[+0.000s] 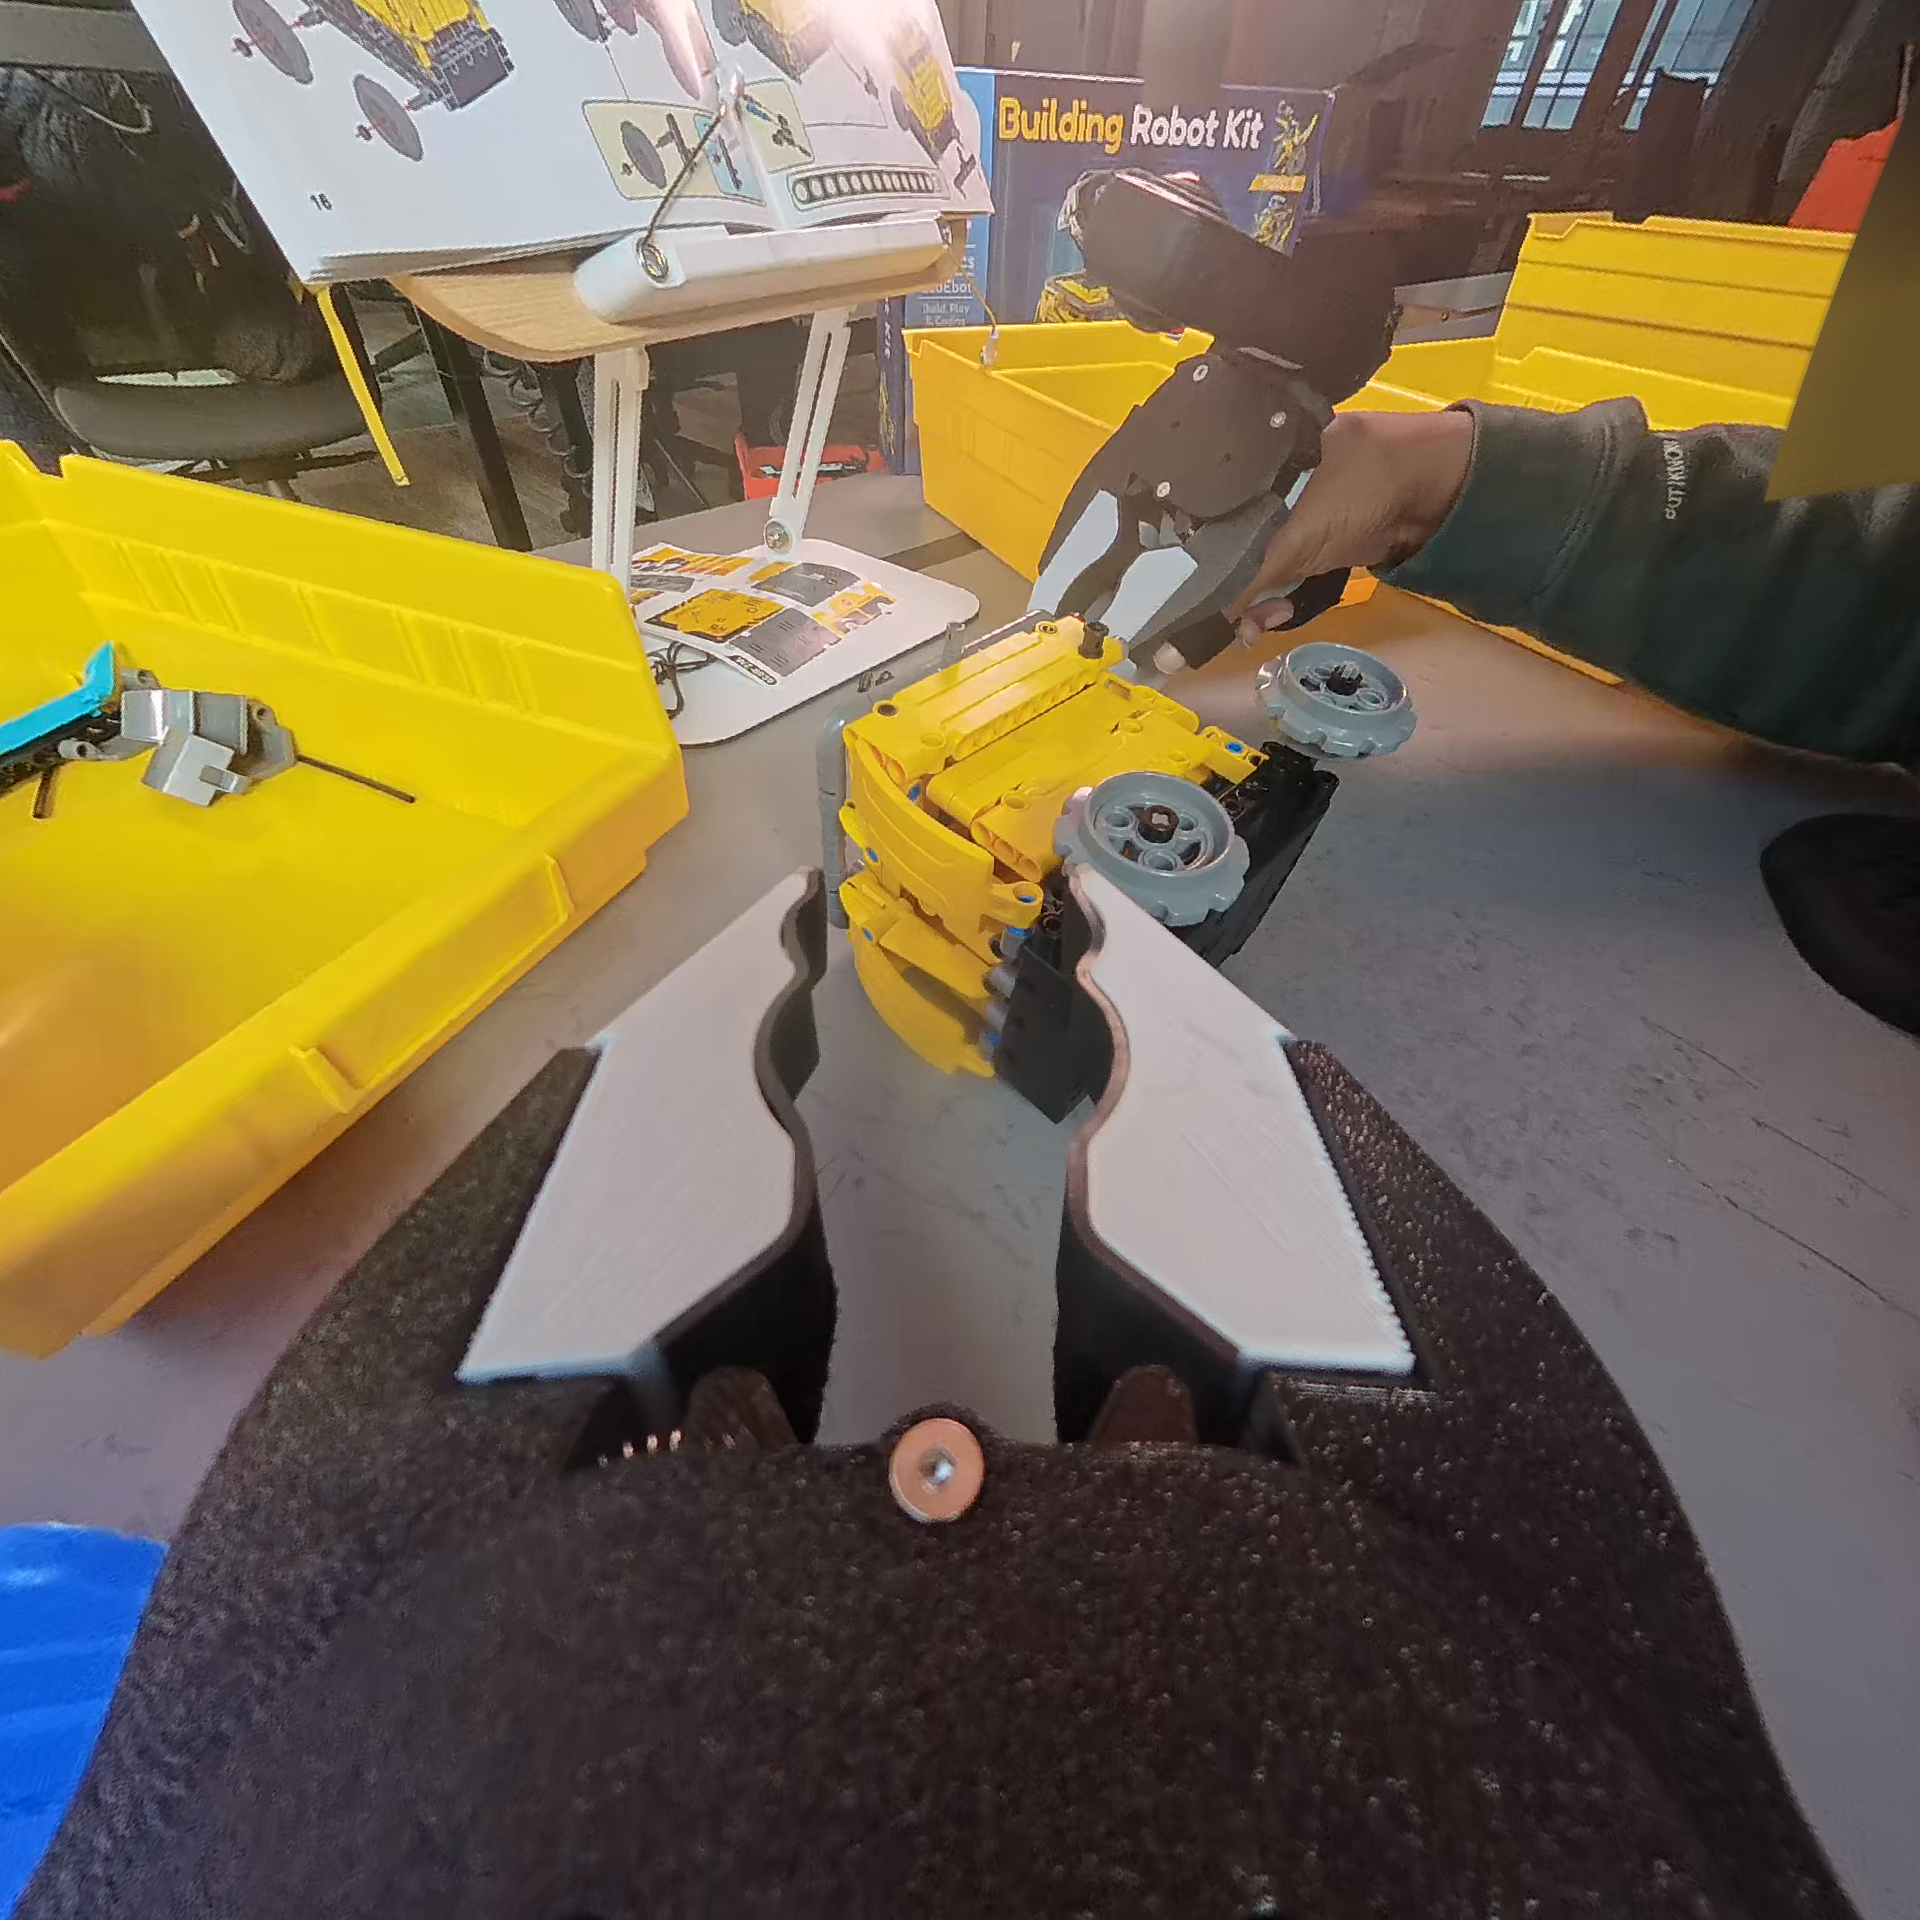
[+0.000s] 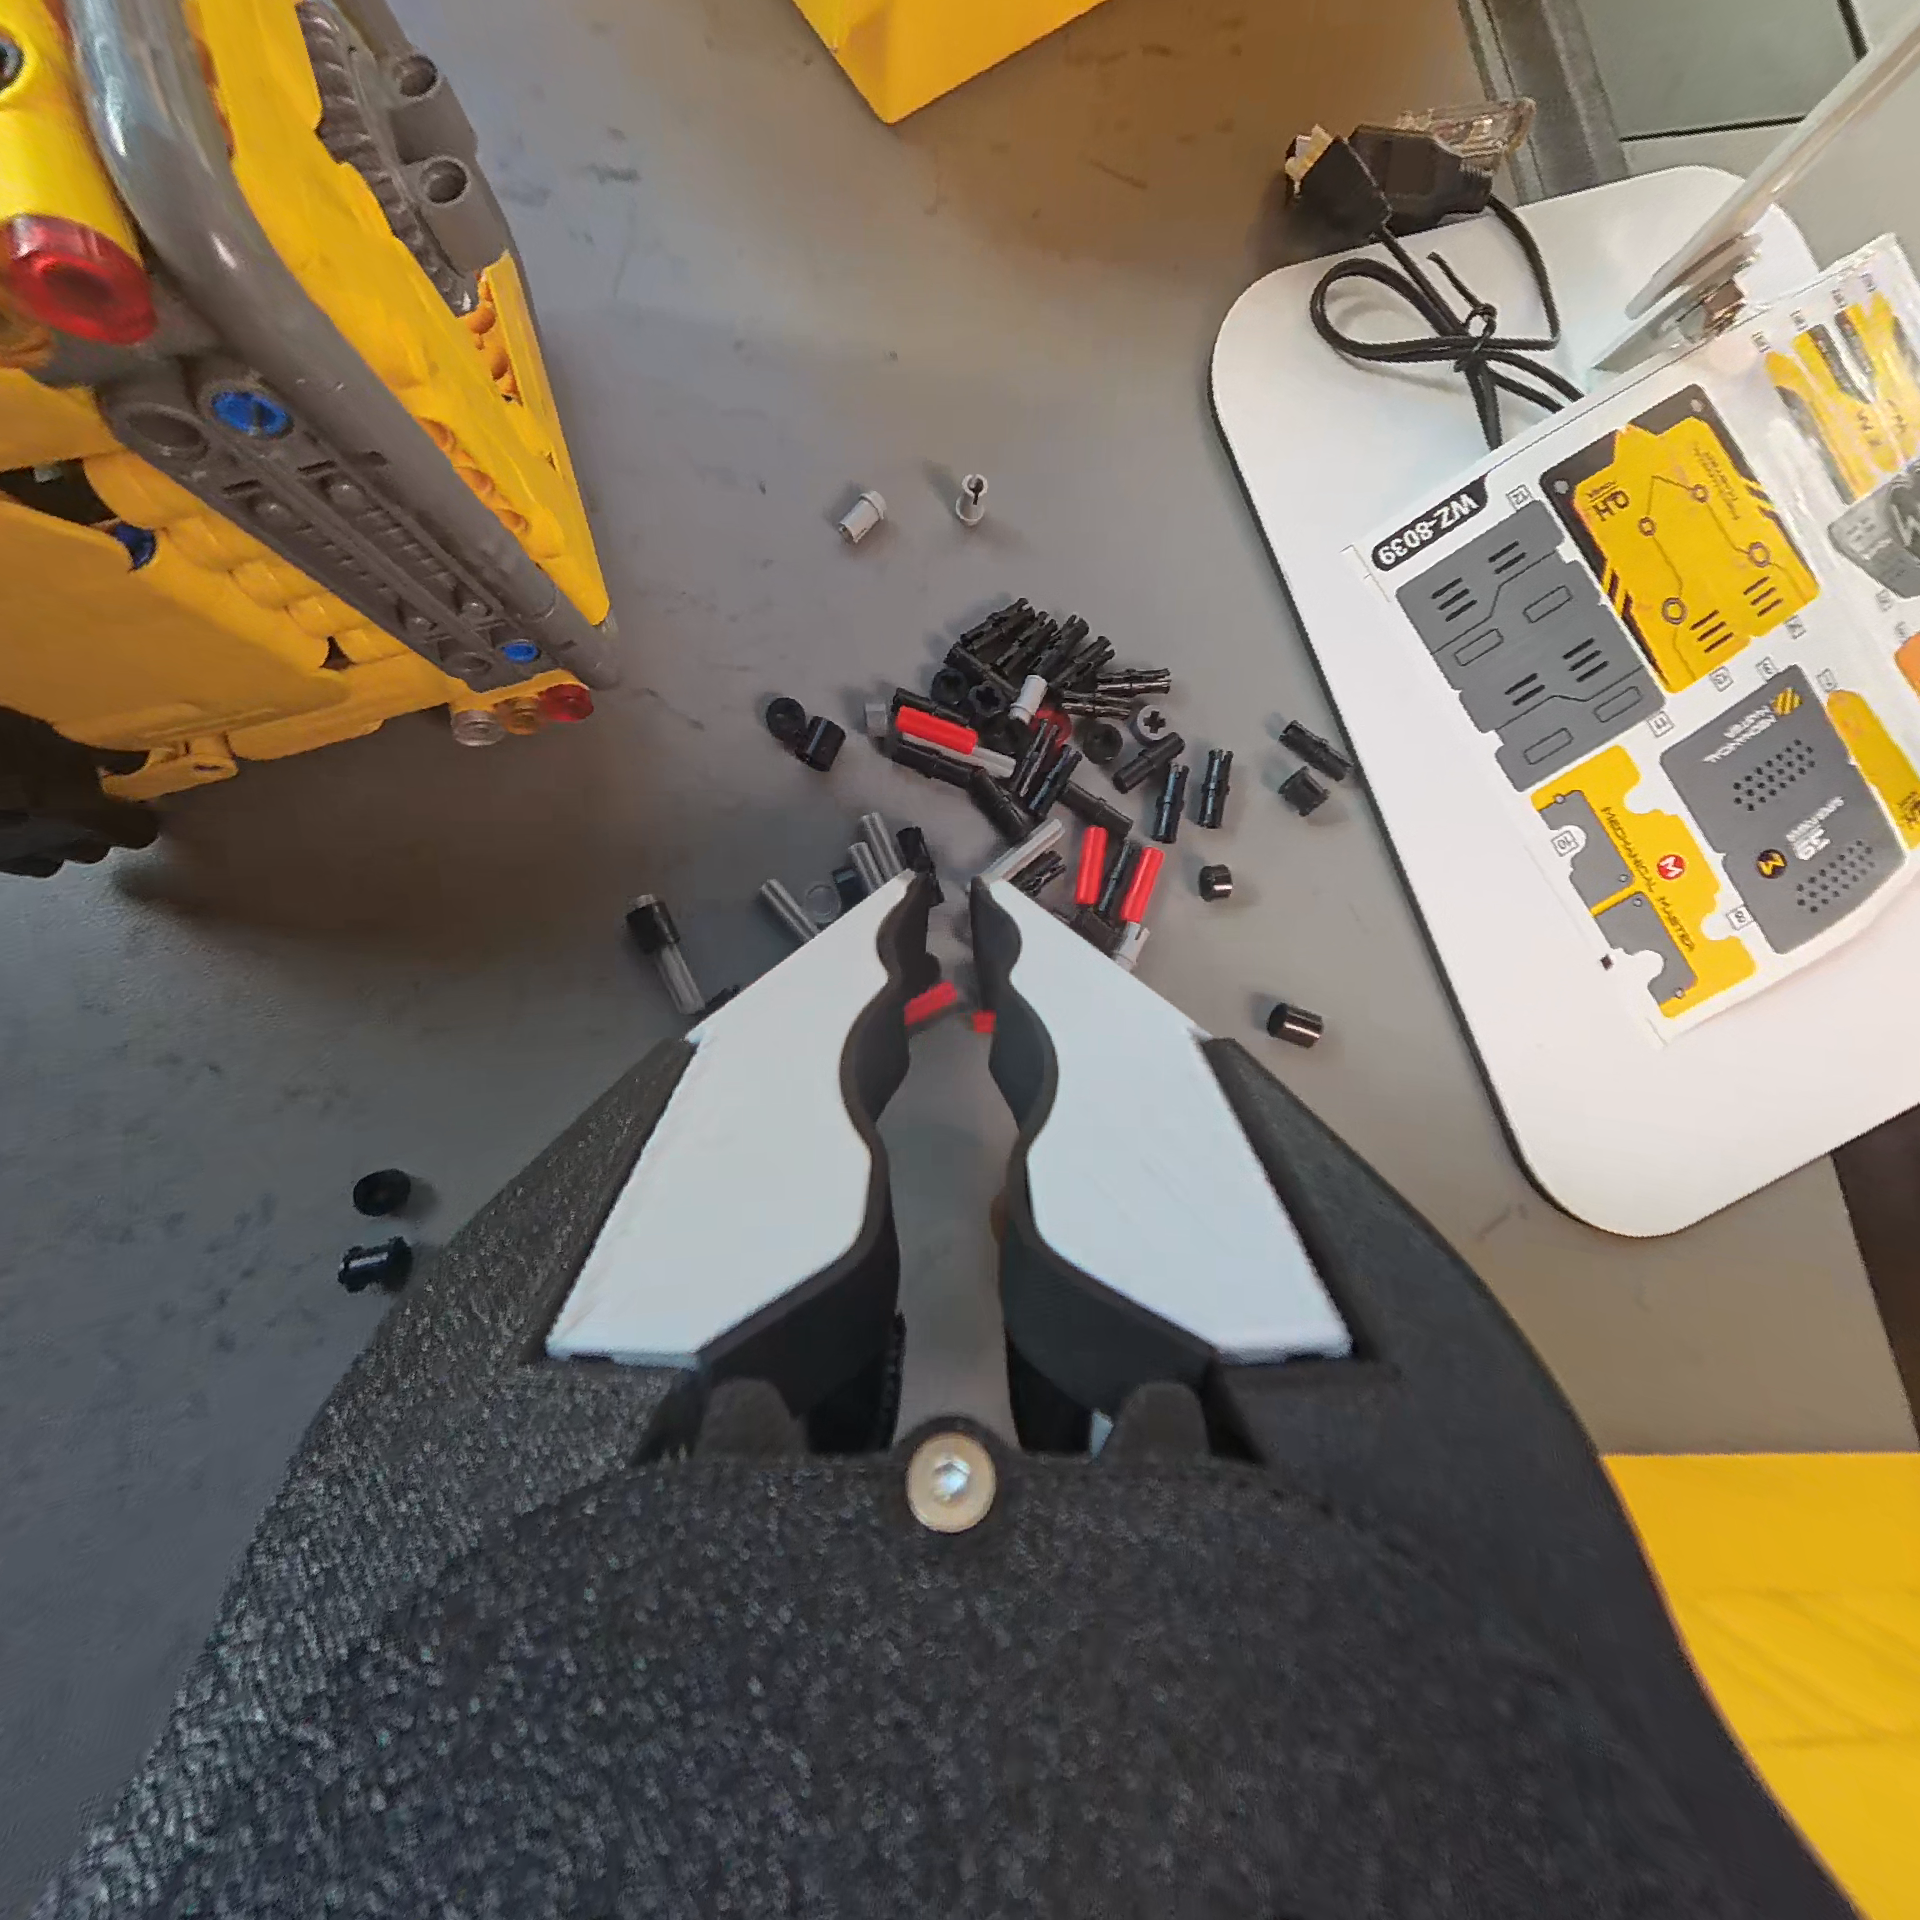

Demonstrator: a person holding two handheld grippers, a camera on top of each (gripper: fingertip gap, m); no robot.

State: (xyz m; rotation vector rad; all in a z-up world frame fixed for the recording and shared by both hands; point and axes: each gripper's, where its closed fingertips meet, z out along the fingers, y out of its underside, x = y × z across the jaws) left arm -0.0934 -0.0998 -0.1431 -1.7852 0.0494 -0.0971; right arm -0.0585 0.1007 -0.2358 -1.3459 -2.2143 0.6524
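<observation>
A yellow brick-built vehicle [image 1: 997, 748] with grey wheel hubs [image 1: 1153, 842] lies on its side on the grey table. My left gripper [image 1: 945, 894] is open, its fingers on either side of the model's near end; the right finger touches its black part. In the right wrist view the model [image 2: 260, 520] is at the upper left. My right gripper [image 2: 951, 888] hovers low over a pile of small black, red and grey pins [image 2: 1039, 717], jaws only a narrow gap apart, nothing seen between the tips. It also shows in the left wrist view [image 1: 1101, 623], behind the model.
A yellow bin [image 1: 312, 935] with grey and teal parts sits at the left; more yellow bins [image 1: 997, 416] stand behind. A white stand base [image 2: 1403, 935] carries a sticker sheet [image 2: 1662, 675] and a black cable [image 2: 1455, 322]. An open booklet [image 1: 571, 125] and a blue box [image 1: 1143, 135] stand behind. Left tips to right tips: about 25 cm.
</observation>
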